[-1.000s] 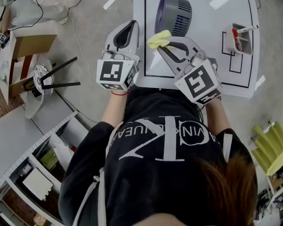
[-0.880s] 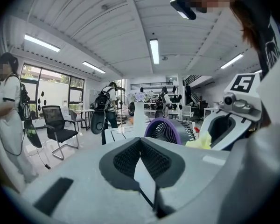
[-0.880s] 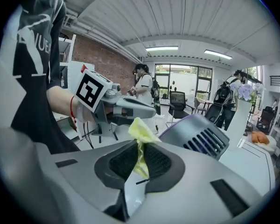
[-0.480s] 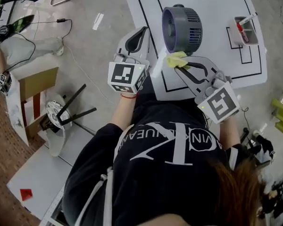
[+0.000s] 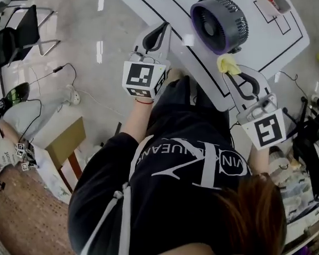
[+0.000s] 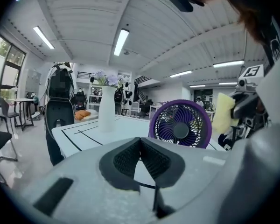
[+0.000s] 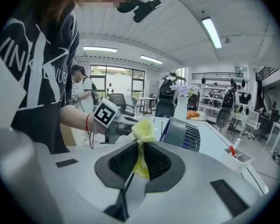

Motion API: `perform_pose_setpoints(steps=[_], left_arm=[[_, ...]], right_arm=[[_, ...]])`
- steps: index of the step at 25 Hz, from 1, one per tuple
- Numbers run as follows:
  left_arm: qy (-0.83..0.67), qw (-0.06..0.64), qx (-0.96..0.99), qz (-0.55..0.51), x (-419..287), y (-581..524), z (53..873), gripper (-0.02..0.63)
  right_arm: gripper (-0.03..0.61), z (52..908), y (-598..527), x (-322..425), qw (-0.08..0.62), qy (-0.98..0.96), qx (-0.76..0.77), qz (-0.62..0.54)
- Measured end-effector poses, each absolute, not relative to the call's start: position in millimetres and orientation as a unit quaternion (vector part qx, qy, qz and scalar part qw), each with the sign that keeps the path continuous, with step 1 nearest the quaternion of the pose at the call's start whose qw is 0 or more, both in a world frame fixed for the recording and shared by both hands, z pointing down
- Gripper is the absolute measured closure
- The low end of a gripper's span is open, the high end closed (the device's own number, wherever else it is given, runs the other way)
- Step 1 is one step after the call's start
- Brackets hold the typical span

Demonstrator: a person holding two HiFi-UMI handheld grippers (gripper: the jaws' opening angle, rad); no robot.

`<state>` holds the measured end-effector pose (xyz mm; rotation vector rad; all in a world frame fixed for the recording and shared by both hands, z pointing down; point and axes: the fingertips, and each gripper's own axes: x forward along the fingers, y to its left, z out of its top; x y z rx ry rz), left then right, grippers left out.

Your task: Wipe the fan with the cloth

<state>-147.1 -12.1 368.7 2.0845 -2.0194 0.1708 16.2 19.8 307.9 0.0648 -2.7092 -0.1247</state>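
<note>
Where it's pinched, yellow cloth bunches.

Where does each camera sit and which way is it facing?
Head view: on the person's head, looking steeply down at table, fan, left tongs and right tongs; shoulders, arms show.
Left gripper view: on the left tongs, facing the fan's grille; its shut jaws show.
Right gripper view: on the right tongs, facing the fan's side; jaws pinch the cloth.
Shared: both gripper views show the fan.

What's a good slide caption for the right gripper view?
Right gripper shut on the yellow cloth, near the fan on the white table.
</note>
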Motion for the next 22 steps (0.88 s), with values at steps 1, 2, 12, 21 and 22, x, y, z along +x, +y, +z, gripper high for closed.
perform_pose_setpoints(steps=[1, 2, 12, 21, 22], left_arm=[[-0.685, 0.117, 0.717, 0.056, -146.4, -15.1, 368.4, 0.609], [-0.681, 0.118, 0.721, 0.054, -144.2, -19.1, 368.8, 0.609], [-0.637, 0.129, 0.76, 0.02, -112.2, -19.2, 371.4, 0.609], [-0.525, 0.069, 0.846, 0.066, -136.1, -58.4, 362.1, 0.609], [-0.508, 0.064, 0.856, 0.074, -136.0, -59.8, 364.2, 0.609]], right_arm=[[0.538, 305.2, 22.0, 14.2, 0.207, -0.976, 0.04, -0.048], [0.538, 303.4, 22.7, 12.7, 0.204, -0.976, 0.055, -0.05], [0.538, 314.4, 30.5, 0.3, 0.226, -0.96, 0.124, -0.108], [0.538, 311.9, 3.0, -52.4, 0.231, -0.918, 0.285, -0.151], [0.538, 314.3, -0.6, -59.3, 0.243, -0.907, 0.301, -0.165]])
